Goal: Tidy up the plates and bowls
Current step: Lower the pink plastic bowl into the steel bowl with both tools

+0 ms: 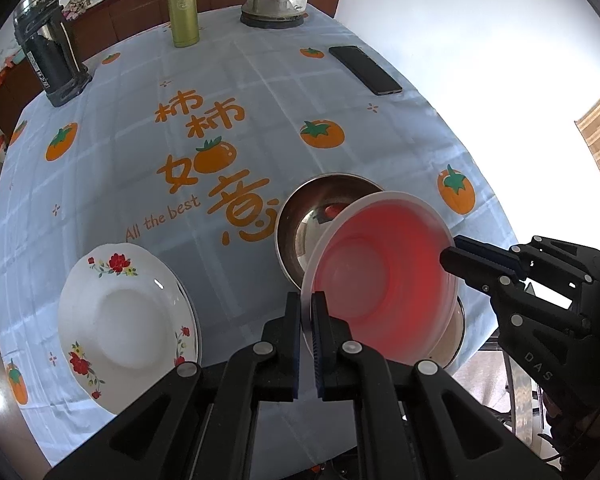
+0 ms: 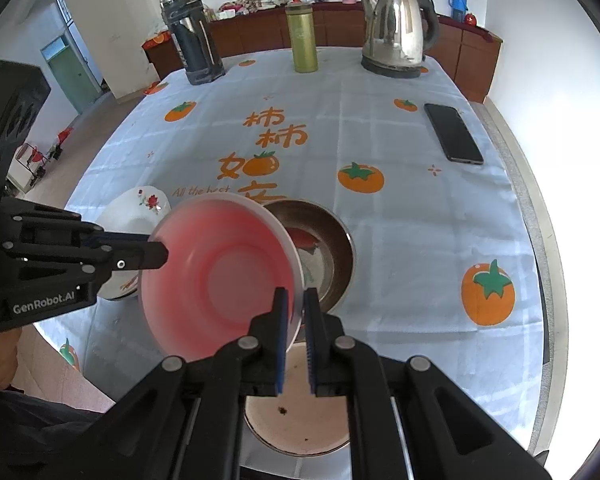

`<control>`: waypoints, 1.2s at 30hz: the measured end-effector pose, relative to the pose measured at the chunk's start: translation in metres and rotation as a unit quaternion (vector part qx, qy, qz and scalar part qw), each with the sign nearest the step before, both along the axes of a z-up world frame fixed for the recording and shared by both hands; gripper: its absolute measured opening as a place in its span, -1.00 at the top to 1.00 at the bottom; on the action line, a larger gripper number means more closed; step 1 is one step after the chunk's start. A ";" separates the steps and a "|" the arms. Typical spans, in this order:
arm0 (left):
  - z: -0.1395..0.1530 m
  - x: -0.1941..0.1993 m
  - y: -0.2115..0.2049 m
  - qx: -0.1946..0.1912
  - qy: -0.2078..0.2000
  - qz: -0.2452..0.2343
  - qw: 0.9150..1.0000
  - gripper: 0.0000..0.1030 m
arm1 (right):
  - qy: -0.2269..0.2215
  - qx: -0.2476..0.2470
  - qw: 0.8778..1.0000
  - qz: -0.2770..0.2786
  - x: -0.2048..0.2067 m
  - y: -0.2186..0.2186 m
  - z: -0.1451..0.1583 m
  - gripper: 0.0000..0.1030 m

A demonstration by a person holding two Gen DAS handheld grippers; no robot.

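Holding the pink bowl [image 1: 384, 276] up over the near edge of the table [image 1: 228, 80], the left gripper [image 1: 309, 308] and right gripper [image 2: 296, 304] each pinch its rim tight. Both should come down together, level and slow. It would best land straight inside the metal bowl [image 1: 320, 216] just behind it, not on the flowered plate [image 1: 124, 320] at the left.

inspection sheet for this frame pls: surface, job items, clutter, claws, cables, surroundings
Surface: table with persimmon-print tablecloth.
Job's things: pink plastic bowl held tilted above the table; steel bowl behind it; steel dish below; floral plate at left.
Clutter: kettle, green flask, dark thermos, phone.
Claws: left claw and right claw each shut on the bowl's rim, opposite sides.
Cables: nothing seen.
Surroundings: wooden sideboard, white walls.
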State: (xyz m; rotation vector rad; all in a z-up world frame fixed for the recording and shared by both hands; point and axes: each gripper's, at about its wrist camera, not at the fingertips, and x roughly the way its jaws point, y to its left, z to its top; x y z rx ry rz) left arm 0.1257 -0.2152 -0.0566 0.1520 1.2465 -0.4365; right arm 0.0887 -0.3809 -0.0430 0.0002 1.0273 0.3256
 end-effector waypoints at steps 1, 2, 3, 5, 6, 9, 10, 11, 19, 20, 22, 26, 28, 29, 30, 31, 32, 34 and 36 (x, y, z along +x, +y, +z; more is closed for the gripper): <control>0.000 0.000 -0.001 0.001 0.000 0.001 1.000 0.89 | -0.001 0.001 1.000 0.000 0.001 -0.001 0.000 0.85; 0.000 0.000 -0.001 0.002 0.000 0.001 1.000 0.89 | -0.001 0.001 1.000 0.000 0.002 -0.002 0.000 0.85; 0.000 0.000 -0.002 0.003 0.000 0.001 1.000 0.89 | -0.001 0.002 1.000 0.001 0.002 -0.003 0.000 0.85; 0.000 0.000 -0.003 0.003 0.000 0.001 1.000 0.89 | 0.000 0.003 1.000 0.002 0.004 -0.004 -0.001 0.85; 0.000 0.001 -0.003 0.003 0.000 0.001 1.000 0.89 | -0.001 0.002 1.000 0.002 0.004 -0.005 -0.001 0.85; 0.000 0.002 -0.005 0.005 -0.001 0.002 1.000 0.89 | -0.001 0.002 1.000 0.002 0.004 -0.005 -0.001 0.85; 0.000 0.002 -0.005 0.006 -0.001 0.001 1.000 0.89 | -0.001 0.002 1.000 0.002 0.004 -0.005 -0.001 0.85; 0.000 0.002 -0.005 0.006 -0.002 0.002 1.000 0.89 | -0.001 0.002 1.000 0.002 0.004 -0.005 -0.001 0.85; 0.000 0.004 -0.007 0.007 0.001 0.006 1.000 0.89 | 0.000 0.002 1.000 0.003 0.008 -0.006 -0.002 0.84; 0.000 0.005 -0.007 0.007 0.001 0.007 1.000 0.89 | 0.000 0.001 1.000 0.003 0.010 -0.006 -0.002 0.84; -0.001 0.007 -0.007 0.007 0.003 0.007 1.000 0.88 | 0.000 0.001 1.000 0.003 0.010 -0.006 -0.003 0.84; -0.002 0.010 -0.007 0.004 0.009 0.009 1.000 0.88 | 0.002 -0.003 1.000 0.003 0.014 -0.005 -0.003 0.83; -0.002 0.012 -0.008 0.005 0.009 0.008 1.000 0.88 | 0.002 -0.005 1.000 0.003 0.017 -0.005 -0.004 0.83; -0.002 0.013 -0.009 0.006 0.008 0.007 1.000 0.88 | 0.002 -0.007 1.000 0.003 0.019 -0.005 -0.004 0.83; -0.002 0.013 -0.010 0.006 0.009 0.006 1.000 0.88 | 0.002 -0.007 1.000 0.003 0.021 -0.006 -0.004 0.83; -0.002 0.015 -0.010 0.005 0.010 0.006 1.000 0.88 | 0.002 -0.008 1.000 0.002 0.021 -0.006 -0.005 0.83; -0.002 0.016 -0.011 0.005 0.010 0.007 1.000 0.88 | 0.003 -0.008 1.000 0.001 0.022 -0.006 -0.005 0.83; -0.002 0.019 -0.013 0.004 0.009 0.007 1.000 0.88 | 0.002 -0.011 1.000 -0.001 0.024 -0.007 -0.005 0.82; -0.004 0.023 -0.014 0.002 0.013 0.009 1.000 0.88 | 0.002 -0.013 1.000 -0.001 0.027 -0.007 -0.006 0.82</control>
